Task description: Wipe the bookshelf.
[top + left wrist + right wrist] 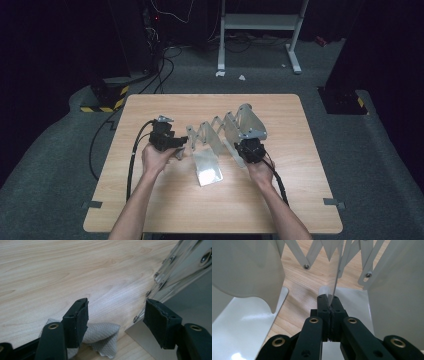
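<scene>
From above, a metal folding rack (227, 131) is standing mid-worktop (150, 200), between both hands. The left hand-held gripper (116, 322) is gaping wide beside the rack, over a grey cloth (103, 336). The right hand-held gripper (329, 305) is pinching a thin rack plate (335, 277).

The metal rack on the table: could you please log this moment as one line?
right tool: shut on metal rack panel edge | left tool: open, beside rack end | grey cloth: lying under left tool | table: wood

An expanding metal rack (225, 132) is set at the middle of the table (300, 200), with a cloth (102, 336) laid just beside its left end (partly under the left gripper (167, 141)).
</scene>
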Tool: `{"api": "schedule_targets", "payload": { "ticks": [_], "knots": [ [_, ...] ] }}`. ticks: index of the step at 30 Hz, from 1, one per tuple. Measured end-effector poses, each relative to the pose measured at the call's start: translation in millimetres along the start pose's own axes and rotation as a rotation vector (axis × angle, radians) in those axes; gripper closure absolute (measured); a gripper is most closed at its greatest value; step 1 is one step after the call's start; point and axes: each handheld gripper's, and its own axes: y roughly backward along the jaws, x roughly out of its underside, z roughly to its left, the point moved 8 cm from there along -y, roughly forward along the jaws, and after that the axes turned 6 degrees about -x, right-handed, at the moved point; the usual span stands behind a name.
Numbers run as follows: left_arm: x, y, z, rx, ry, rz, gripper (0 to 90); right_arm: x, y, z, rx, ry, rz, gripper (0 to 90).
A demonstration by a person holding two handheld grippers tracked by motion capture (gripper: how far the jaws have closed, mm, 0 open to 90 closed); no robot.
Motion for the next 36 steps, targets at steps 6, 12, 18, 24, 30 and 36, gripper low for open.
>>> {"api": "schedule_targets", "payload": {
  "ticks": [6, 12, 18, 24, 30, 36],
  "knots": [
    [9.7, 3.8, -4.8, 0.016, -0.002, -0.003, 36.6, -6.9, -7.3, 6.2, -0.024, 0.011, 0.008, 89.5],
    [16.4, 7.0, -9.8, 0.029, -0.003, -0.012, 37.1, -8.3, -10.1, 10.9, -0.044, 0.016, 0.006, 89.1],
    [21.3, 5.3, -10.3, 0.045, 0.017, -0.013, 37.6, -5.2, -8.8, 11.9, -0.069, -0.003, 0.005, 79.9],
    [25.1, 5.4, -11.3, 0.054, 0.017, -0.017, 38.0, 24.4, 10.8, 3.0, -0.043, -0.023, 0.013, 85.5],
    [26.8, 5.7, -13.9, 0.067, 0.020, -0.024, 38.9, 67.9, 27.1, -24.9, 0.026, -0.112, 0.068, 90.0],
    [28.0, 6.3, -19.7, 0.078, 0.011, -0.030, 39.4, 77.2, 22.9, -34.9, 0.062, -0.148, 0.098, 90.0]
  ]
}}
